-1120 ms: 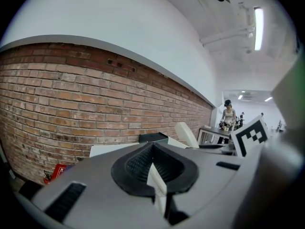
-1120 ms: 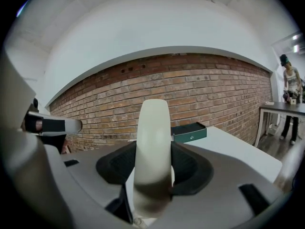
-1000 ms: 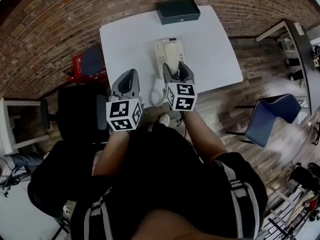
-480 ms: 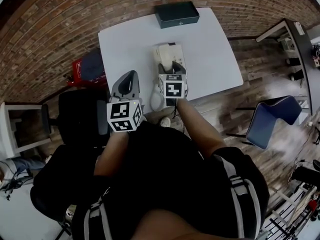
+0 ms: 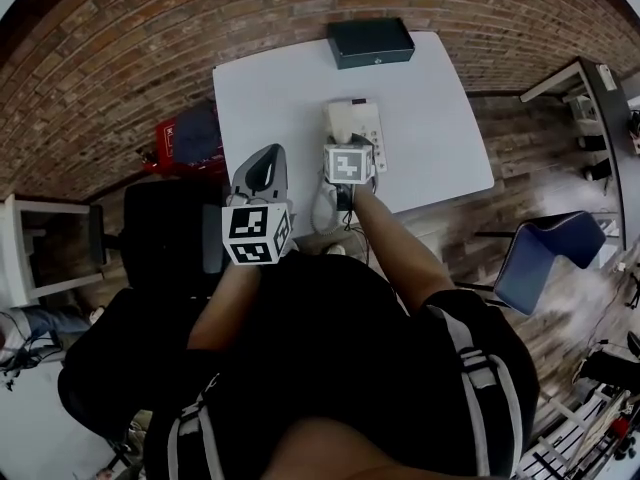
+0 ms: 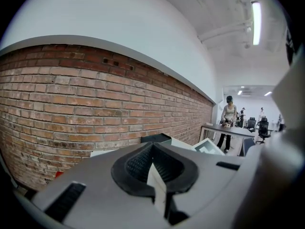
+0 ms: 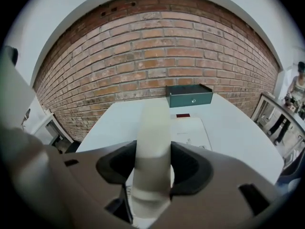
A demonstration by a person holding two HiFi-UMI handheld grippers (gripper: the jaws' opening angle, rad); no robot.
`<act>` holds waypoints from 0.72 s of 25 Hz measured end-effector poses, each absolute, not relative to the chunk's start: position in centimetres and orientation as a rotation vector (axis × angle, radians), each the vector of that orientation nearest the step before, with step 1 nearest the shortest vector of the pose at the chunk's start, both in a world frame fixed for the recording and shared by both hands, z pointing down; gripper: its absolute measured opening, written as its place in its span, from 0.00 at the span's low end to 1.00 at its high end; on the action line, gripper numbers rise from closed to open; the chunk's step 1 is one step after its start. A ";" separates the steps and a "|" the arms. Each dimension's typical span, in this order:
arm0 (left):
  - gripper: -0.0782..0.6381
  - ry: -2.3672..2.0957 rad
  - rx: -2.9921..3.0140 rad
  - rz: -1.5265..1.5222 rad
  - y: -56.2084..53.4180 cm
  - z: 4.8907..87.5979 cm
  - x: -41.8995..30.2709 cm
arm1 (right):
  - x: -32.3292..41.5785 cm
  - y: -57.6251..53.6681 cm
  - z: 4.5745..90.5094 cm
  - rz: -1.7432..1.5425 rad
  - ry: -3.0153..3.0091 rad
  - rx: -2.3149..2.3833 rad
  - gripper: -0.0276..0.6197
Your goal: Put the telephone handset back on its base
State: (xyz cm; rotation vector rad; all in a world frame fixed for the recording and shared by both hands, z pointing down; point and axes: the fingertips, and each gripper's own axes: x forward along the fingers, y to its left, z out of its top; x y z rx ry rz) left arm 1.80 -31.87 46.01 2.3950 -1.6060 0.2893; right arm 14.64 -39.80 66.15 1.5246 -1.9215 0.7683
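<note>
My right gripper (image 5: 348, 158) is shut on the cream telephone handset (image 7: 153, 142), which stands up between its jaws. It hovers over the near end of the cream telephone base (image 5: 360, 126), and that base (image 7: 191, 129) lies just ahead on the white table (image 5: 270, 98). The coiled cord (image 5: 322, 206) hangs off the table's near edge. My left gripper (image 5: 264, 160) is shut and empty, held at the table's near edge to the left of the phone. It (image 6: 155, 178) points up at the brick wall (image 6: 71, 109).
A dark green box (image 5: 370, 42) sits at the table's far edge, seen straight ahead as the box (image 7: 189, 95). A blue chair (image 5: 545, 258) stands right of the table, a black chair (image 5: 165, 233) at the left. A red object (image 5: 190, 133) lies by the wall.
My right gripper has carried the handset forward, from the table's near edge to over the base. The left gripper has barely moved.
</note>
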 end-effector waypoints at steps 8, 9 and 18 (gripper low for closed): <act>0.11 -1.641 2.377 0.276 -32.2 45.5 0.0 | 13.7 -40.0 67.1 0.780 -1.879 1.481 0.36; 0.11 -1.646 2.374 0.273 -32.1 45.4 -0.3 | 13.8 -40.1 67.5 0.766 -1.864 1.476 0.36; 0.11 -1.672 2.351 0.262 -31.7 45.4 -2.1 | 13.5 -40.6 68.8 0.718 -1.812 1.459 0.36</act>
